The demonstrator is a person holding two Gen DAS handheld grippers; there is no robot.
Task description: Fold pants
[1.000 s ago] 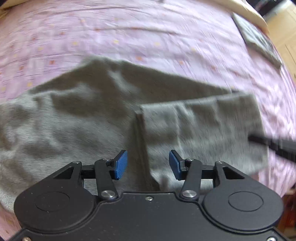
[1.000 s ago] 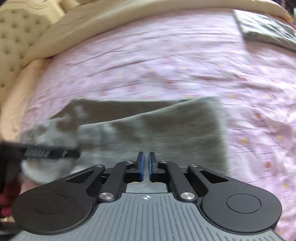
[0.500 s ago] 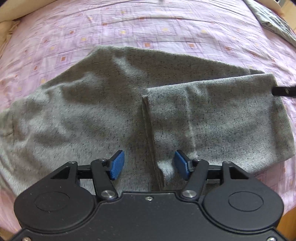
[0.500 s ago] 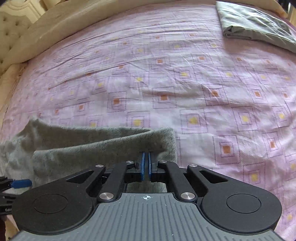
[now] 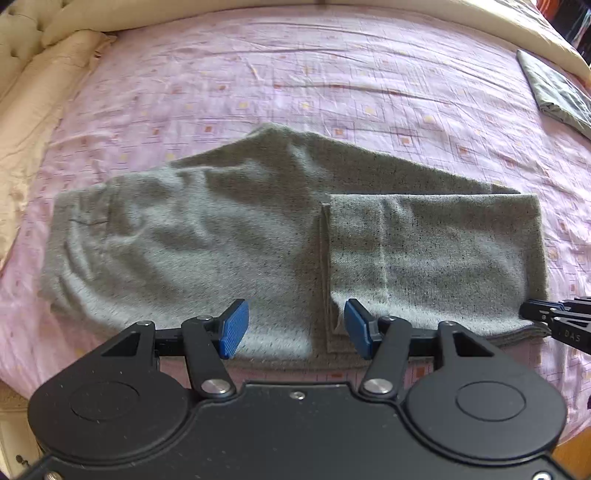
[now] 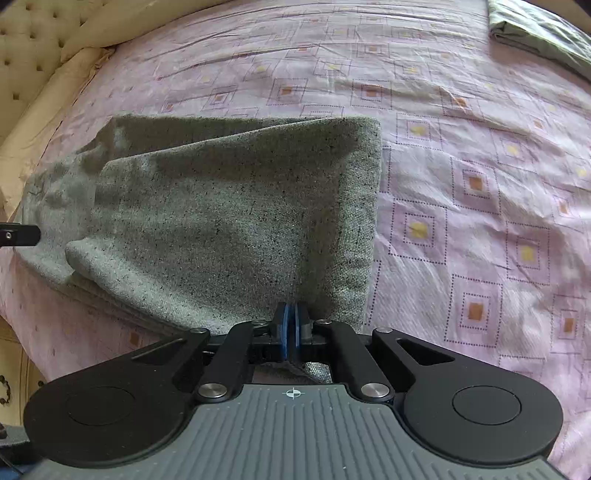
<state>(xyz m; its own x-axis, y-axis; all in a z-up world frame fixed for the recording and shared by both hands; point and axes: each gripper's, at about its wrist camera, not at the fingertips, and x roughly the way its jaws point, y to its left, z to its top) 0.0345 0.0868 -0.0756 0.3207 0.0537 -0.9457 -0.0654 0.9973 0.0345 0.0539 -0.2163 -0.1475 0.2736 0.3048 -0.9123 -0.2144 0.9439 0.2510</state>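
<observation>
Grey speckled pants [image 5: 207,236] lie on the pink patterned bed sheet, with the leg end folded back over the middle [image 5: 436,251]. My left gripper [image 5: 295,328] is open and empty, just in front of the near edge of the pants at the hem of the folded part. My right gripper [image 6: 291,328] is shut on the near corner of the folded fold of the pants [image 6: 236,214], lifting that corner slightly. It shows at the right edge of the left wrist view [image 5: 554,321].
The pink bed sheet [image 6: 480,184] stretches far and right. A folded grey cloth [image 5: 550,88] lies at the far right of the bed [image 6: 535,29]. Beige cushions and a tufted headboard [image 5: 33,85] line the left side. The bed's near edge lies just under both grippers.
The right gripper has come back to the near right corner, with more of the folded pants in its view. The left gripper has pulled back and its view has widened.
</observation>
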